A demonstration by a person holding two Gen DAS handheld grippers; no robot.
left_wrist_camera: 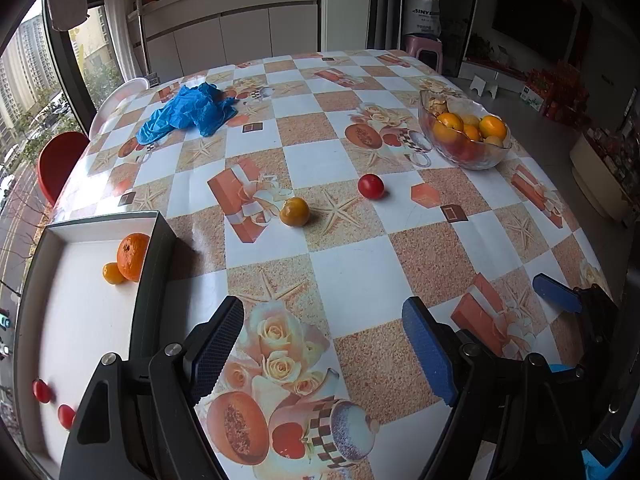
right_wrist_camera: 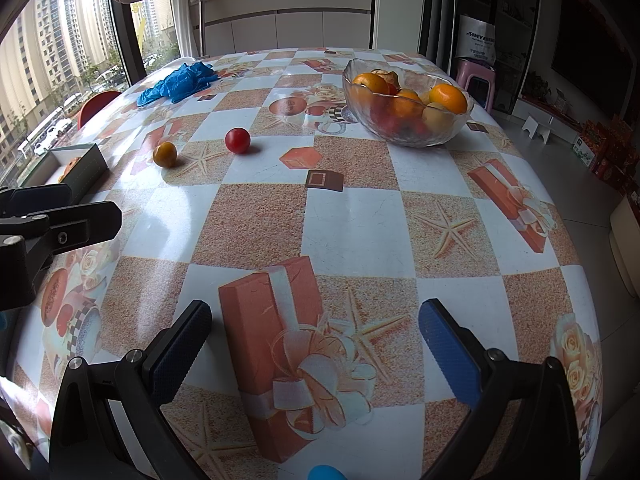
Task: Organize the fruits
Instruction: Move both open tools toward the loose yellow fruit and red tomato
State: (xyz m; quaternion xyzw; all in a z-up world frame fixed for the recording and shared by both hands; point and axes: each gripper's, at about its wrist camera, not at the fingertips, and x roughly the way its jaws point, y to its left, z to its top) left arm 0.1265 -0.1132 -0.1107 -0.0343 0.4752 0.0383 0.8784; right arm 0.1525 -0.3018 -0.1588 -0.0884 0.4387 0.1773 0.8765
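Note:
A glass bowl (left_wrist_camera: pixel 486 160) (right_wrist_camera: pixel 404 136) of oranges and other fruit stands at the far right of the table. Loose on the cloth lie a red tomato (left_wrist_camera: pixel 371 186) (right_wrist_camera: pixel 237 140) and a small yellow-orange fruit (left_wrist_camera: pixel 295 211) (right_wrist_camera: pixel 165 154). A white-lined dark box (left_wrist_camera: pixel 80 320) (right_wrist_camera: pixel 86 166) at the left holds an orange (left_wrist_camera: pixel 133 257), a small yellow fruit (left_wrist_camera: pixel 113 273) and two red tomatoes (left_wrist_camera: pixel 41 391). My left gripper (left_wrist_camera: pixel 324 350) hovers open over the cloth, nothing between its fingers. My right gripper (right_wrist_camera: pixel 316 344) is open too, over a printed gift box, empty.
Crumpled blue plastic gloves (left_wrist_camera: pixel 188 110) (right_wrist_camera: pixel 176 82) lie at the far left of the table. A red chair (left_wrist_camera: pixel 60 164) and a white one stand by the window side. A pink stool (left_wrist_camera: pixel 426 50) stands beyond the far edge. The right gripper's blue fingertip (left_wrist_camera: pixel 556 292) shows in the left wrist view.

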